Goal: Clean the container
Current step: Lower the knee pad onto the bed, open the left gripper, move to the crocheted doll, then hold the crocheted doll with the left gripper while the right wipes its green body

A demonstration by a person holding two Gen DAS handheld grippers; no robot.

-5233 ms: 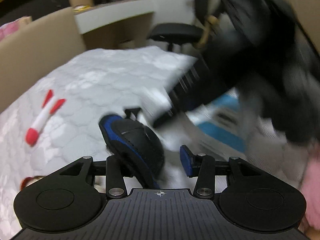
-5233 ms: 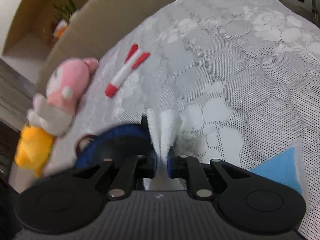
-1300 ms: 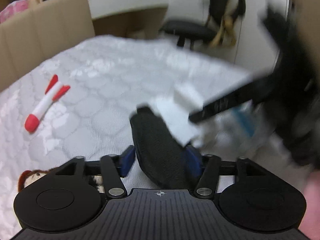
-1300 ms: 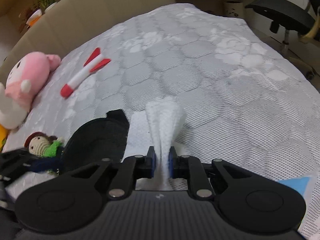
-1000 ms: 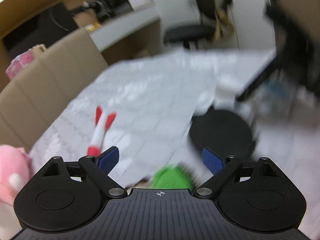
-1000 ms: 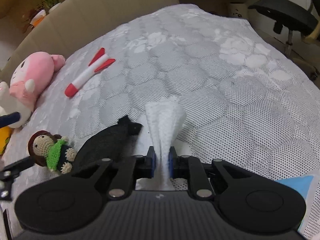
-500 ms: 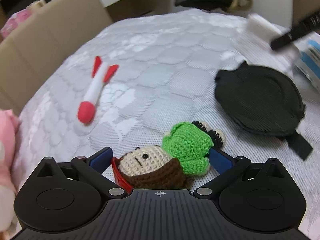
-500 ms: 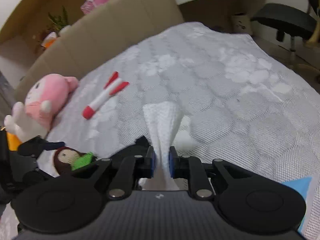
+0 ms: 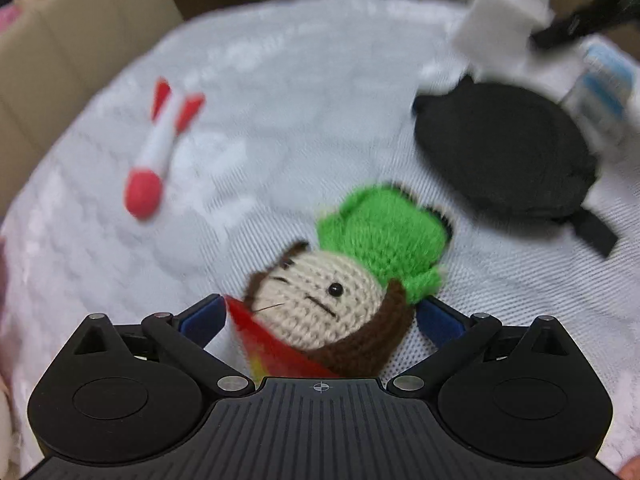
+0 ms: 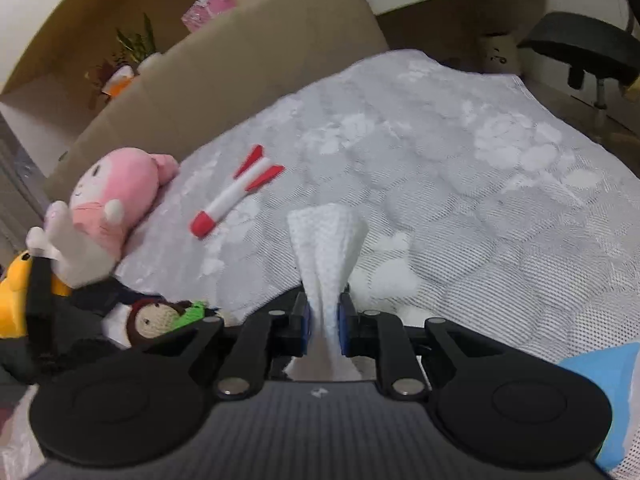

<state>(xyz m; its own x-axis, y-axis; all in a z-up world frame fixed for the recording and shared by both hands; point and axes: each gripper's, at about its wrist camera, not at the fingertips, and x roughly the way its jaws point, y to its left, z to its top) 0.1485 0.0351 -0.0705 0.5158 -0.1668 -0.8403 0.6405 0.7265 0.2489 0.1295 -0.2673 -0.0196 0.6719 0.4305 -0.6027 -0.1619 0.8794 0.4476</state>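
On the white quilted bed cover (image 9: 320,80), right of centre, lay the flat round black fabric container (image 9: 504,148) | your left gripper (image 9: 320,316) straddled the green-and-brown crocheted doll (image 9: 352,288), jaws spread wide, pads not pressing it | your right gripper (image 10: 324,318) pinched the white paper wipe (image 10: 326,240) | advice: keep the wipe pinched firmly; grip the doll centrally before lifting.

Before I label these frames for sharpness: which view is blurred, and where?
Left wrist view: motion-smeared, worst on the rocket toy and white wipe; crochet doll fairly sharp. Right wrist view: mostly crisp, pink plush slightly soft; fisheye bends both.
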